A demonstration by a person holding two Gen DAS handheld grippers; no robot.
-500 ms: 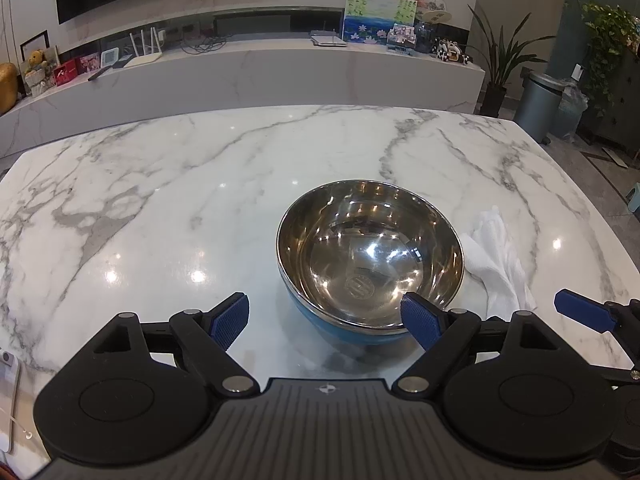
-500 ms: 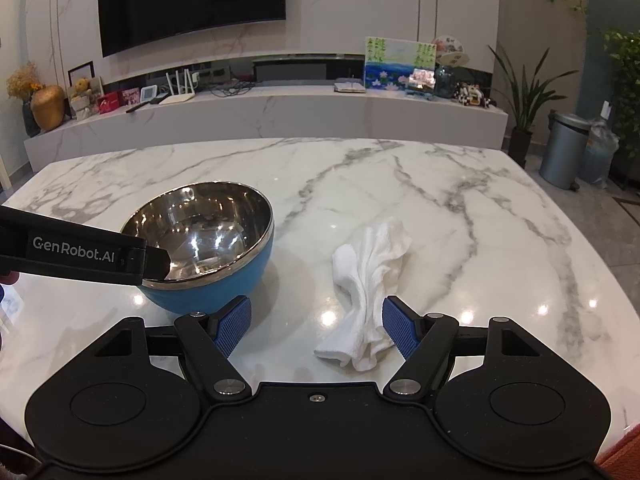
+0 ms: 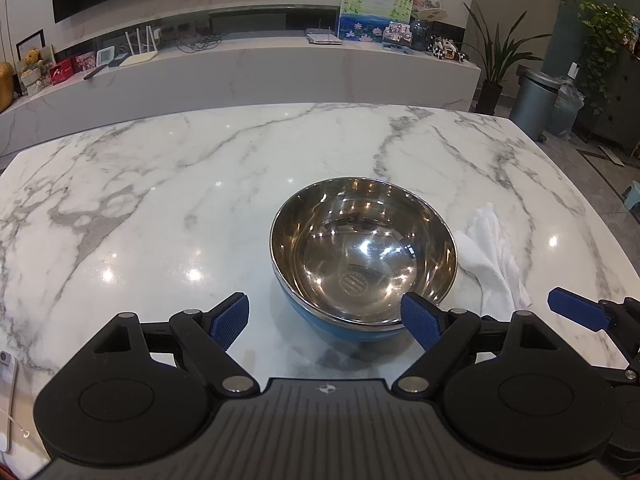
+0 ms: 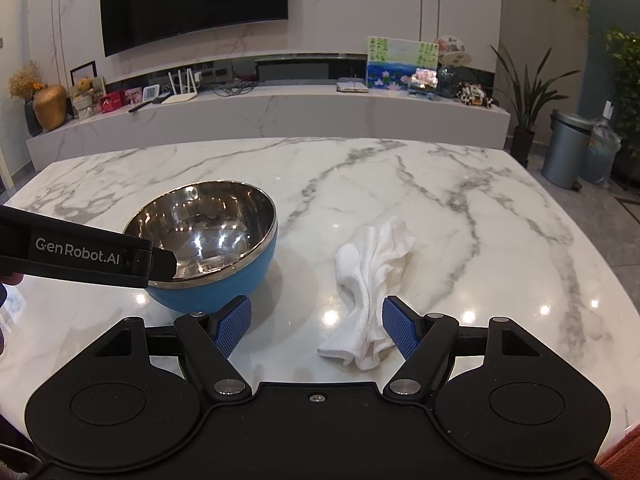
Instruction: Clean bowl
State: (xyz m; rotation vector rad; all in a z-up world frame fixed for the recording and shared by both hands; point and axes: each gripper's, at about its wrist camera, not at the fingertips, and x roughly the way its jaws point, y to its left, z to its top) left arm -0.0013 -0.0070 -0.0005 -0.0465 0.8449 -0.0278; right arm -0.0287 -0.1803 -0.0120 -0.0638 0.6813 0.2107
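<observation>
A steel bowl [image 3: 364,256] with a blue outside [image 4: 224,276] stands upright on the marble table [image 3: 160,200]. My left gripper [image 3: 326,320] hovers open just before its near rim, and the right finger [image 3: 420,320] overlaps that rim. The same gripper shows as a black bar [image 4: 80,252] over the bowl's left side in the right wrist view. A crumpled white cloth [image 4: 372,280] lies to the right of the bowl [image 3: 496,256]. My right gripper [image 4: 316,326] is open, with the cloth's near end between its fingers, close to the right pad [image 4: 398,328].
A white phone [image 3: 6,400] lies at the table's near left edge. The table's far edge and right edge [image 4: 600,280] drop to the floor. Beyond stand a long marble counter [image 4: 280,112], a plant and a grey bin [image 4: 568,152].
</observation>
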